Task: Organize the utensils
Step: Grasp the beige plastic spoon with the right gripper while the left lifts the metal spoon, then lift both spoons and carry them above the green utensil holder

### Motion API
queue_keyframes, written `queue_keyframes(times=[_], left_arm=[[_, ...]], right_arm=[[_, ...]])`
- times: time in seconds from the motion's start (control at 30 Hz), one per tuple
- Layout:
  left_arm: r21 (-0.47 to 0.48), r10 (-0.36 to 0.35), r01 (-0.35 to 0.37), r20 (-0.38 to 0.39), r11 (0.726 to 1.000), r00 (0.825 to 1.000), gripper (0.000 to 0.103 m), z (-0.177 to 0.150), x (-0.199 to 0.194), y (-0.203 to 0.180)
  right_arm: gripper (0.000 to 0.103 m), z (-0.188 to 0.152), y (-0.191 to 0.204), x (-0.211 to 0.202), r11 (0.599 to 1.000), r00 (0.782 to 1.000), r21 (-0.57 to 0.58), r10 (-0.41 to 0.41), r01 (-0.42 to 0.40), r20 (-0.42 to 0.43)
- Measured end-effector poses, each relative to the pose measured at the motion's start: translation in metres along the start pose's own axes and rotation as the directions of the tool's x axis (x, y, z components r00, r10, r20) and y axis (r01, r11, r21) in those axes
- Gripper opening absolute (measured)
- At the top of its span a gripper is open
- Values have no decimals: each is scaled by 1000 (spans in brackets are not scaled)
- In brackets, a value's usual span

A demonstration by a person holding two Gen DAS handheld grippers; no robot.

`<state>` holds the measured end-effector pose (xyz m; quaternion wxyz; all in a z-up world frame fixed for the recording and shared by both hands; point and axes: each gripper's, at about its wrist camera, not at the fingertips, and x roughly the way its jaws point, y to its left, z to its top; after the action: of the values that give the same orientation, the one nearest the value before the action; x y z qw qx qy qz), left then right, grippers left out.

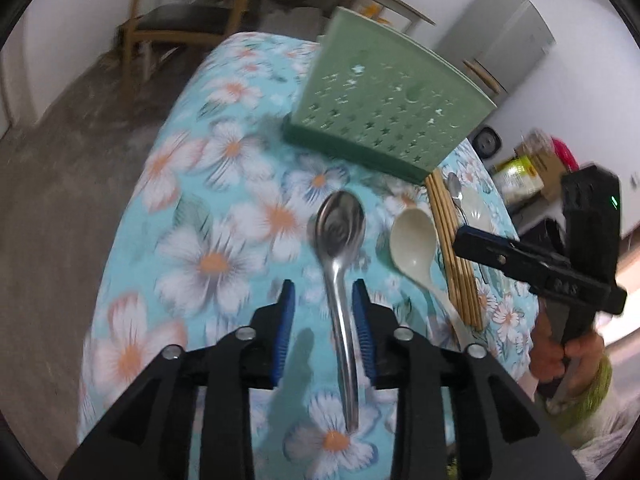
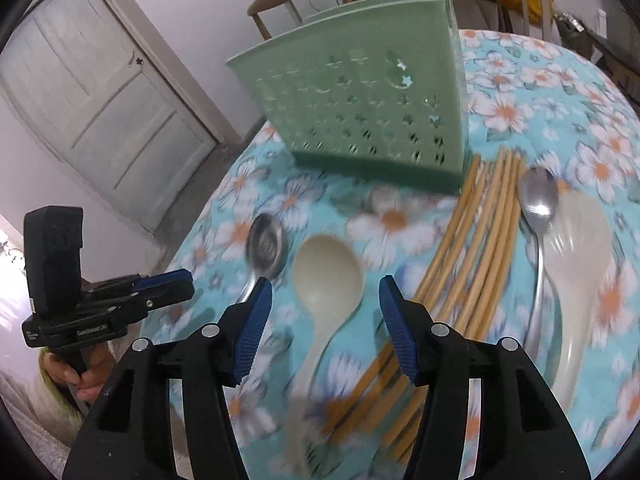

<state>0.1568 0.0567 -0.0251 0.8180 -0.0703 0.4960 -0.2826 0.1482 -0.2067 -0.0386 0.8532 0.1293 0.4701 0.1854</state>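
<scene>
Utensils lie loose on the floral desk [image 1: 192,208], none in the green holder [image 1: 384,112] yet; holder stands upright at the far side, light perforated plastic, likely tips if bumped. Chopsticks [image 2: 476,240], bundle just right of the holder's near corner: thin, stiff, roll easily, best pinched mid-length as a bunch. Pale rice paddle [image 2: 576,272] far right: flat, light, take by the handle. Cream plastic ladle spoon [image 2: 326,276]: light, smooth, grab the thin handle near the bowl. Steel spoon [image 1: 340,240]: heavier, slippery, stiff; pinch the handle mid-shaft. Second steel spoon [image 2: 538,200] beside the paddle. Left claw [image 1: 324,308] spread, straddling the steel spoon handle, pads apart from it. Right claw [image 2: 326,304] spread wide over the ladle spoon, pinching nothing.
</scene>
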Motion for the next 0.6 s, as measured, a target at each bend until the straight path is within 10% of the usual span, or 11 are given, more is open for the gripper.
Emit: queue_keyframes(times=[0.3, 0.6], left_arm=[[89, -157, 171, -144, 981, 977, 36, 62, 61, 11], [128, -209, 243, -237, 961, 949, 23, 77, 90, 9]], right_arm=[[53, 35, -21, 45, 982, 973, -9, 186, -189, -137], [18, 47, -32, 59, 968, 946, 0, 247, -252, -208]])
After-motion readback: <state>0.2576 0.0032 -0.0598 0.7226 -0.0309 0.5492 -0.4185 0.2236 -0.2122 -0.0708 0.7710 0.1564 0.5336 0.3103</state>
